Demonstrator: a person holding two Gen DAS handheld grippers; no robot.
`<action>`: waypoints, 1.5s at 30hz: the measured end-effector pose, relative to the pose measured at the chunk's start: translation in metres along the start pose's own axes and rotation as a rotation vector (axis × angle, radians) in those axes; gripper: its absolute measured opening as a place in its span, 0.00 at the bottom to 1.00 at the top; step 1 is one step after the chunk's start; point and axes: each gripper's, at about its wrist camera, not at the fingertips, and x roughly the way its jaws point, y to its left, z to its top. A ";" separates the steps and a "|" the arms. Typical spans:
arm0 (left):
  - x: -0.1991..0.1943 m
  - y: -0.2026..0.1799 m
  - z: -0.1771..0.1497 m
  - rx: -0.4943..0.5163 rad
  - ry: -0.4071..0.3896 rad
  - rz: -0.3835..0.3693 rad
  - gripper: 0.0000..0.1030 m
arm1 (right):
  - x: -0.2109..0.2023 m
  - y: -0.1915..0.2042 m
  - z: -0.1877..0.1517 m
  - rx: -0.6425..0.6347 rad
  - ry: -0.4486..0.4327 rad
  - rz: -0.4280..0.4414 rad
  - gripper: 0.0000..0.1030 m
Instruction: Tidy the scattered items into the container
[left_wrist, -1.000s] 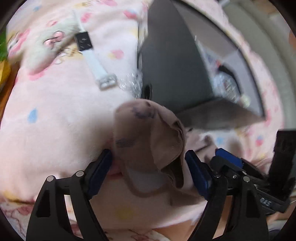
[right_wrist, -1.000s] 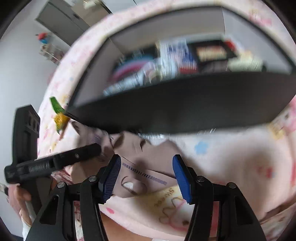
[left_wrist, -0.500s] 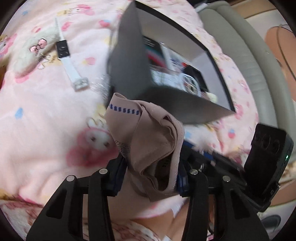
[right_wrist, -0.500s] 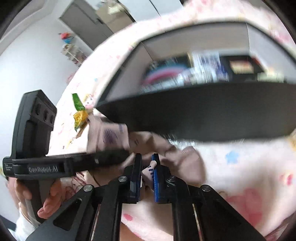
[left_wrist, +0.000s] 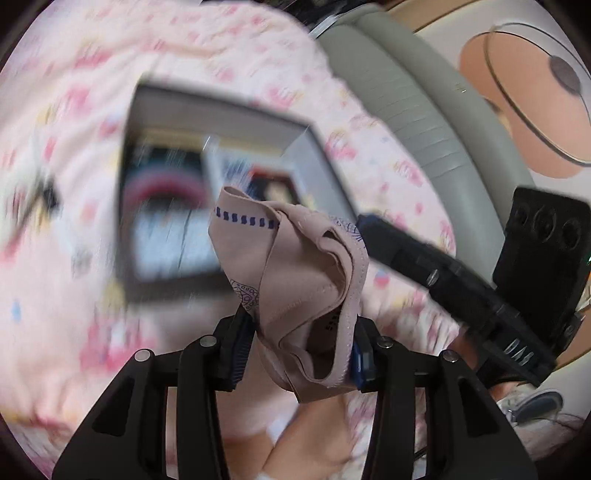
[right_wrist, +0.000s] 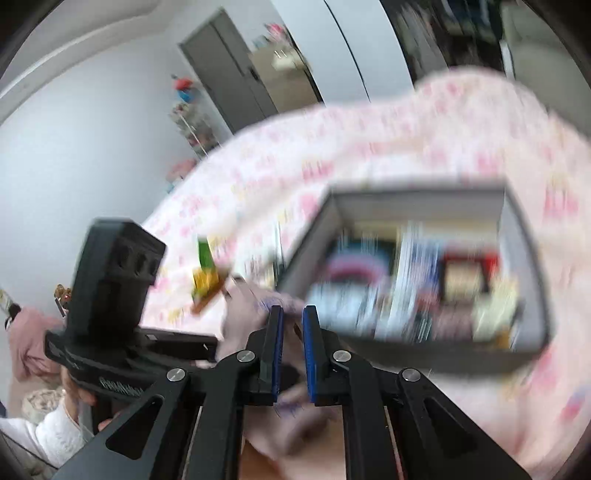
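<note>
A beige sock (left_wrist: 295, 284) with blue stitching hangs bunched between my left gripper's (left_wrist: 299, 354) blue pads, lifted above the pink blanket. My right gripper (right_wrist: 292, 325) is nearly shut on another part of the same beige sock (right_wrist: 243, 306). The grey box (left_wrist: 207, 110) holding several packets lies just beyond the sock in the left wrist view and ahead to the right in the right wrist view (right_wrist: 524, 354). The view is blurred by motion.
A pink patterned blanket (left_wrist: 74, 350) covers the bed. A green and yellow wrapper (right_wrist: 205, 273) lies left of the box. A white strap with a black buckle (left_wrist: 40, 188) lies at the far left. A grey padded headboard (left_wrist: 406, 92) stands behind.
Both grippers have risen with the sock, and the box now shows from above. The left gripper went from open around the sock to shut on it; the right one also closed.
</note>
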 end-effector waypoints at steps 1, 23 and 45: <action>0.003 -0.008 0.018 0.016 -0.020 0.024 0.42 | 0.003 -0.004 0.020 -0.014 -0.025 -0.017 0.08; 0.114 0.032 0.124 -0.118 0.083 0.387 0.43 | 0.096 -0.140 0.023 0.249 0.224 -0.165 0.08; 0.149 0.033 0.143 -0.099 0.190 0.403 0.30 | 0.097 -0.177 0.044 0.281 0.191 -0.251 0.10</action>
